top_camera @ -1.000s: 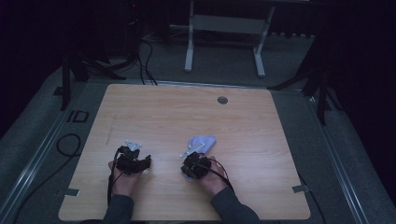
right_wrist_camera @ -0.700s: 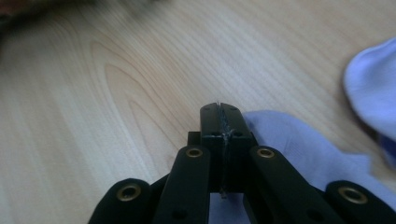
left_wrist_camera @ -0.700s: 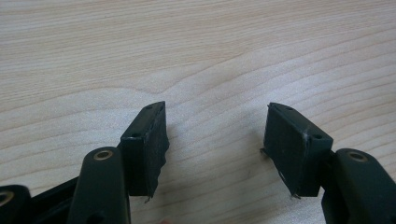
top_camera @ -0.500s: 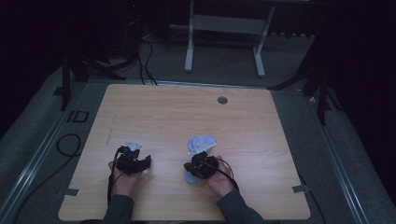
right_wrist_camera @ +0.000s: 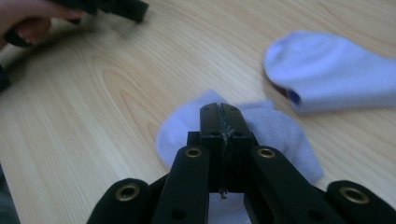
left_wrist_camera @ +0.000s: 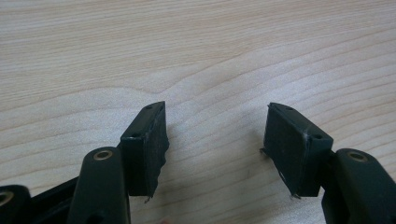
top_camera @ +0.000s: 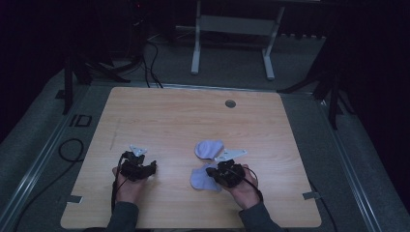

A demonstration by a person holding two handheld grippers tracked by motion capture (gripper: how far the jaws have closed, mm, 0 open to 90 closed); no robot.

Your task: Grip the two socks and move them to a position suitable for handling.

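2 soft white socks on a wooden surface, 1 of them at the right gripper.

The near sock lies flat and rumpled under the right gripper, whose fingers are pressed together with no gap; I cannot tell if cloth is pinched between them. The far sock lies just beyond it, a little apart, its long side running left to right in the right gripper view, round toe to the left. The high view shows both socks near the front middle of the surface. The left gripper hovers over bare, pale wood grain, its flat black fingers wide apart, holding nothing.
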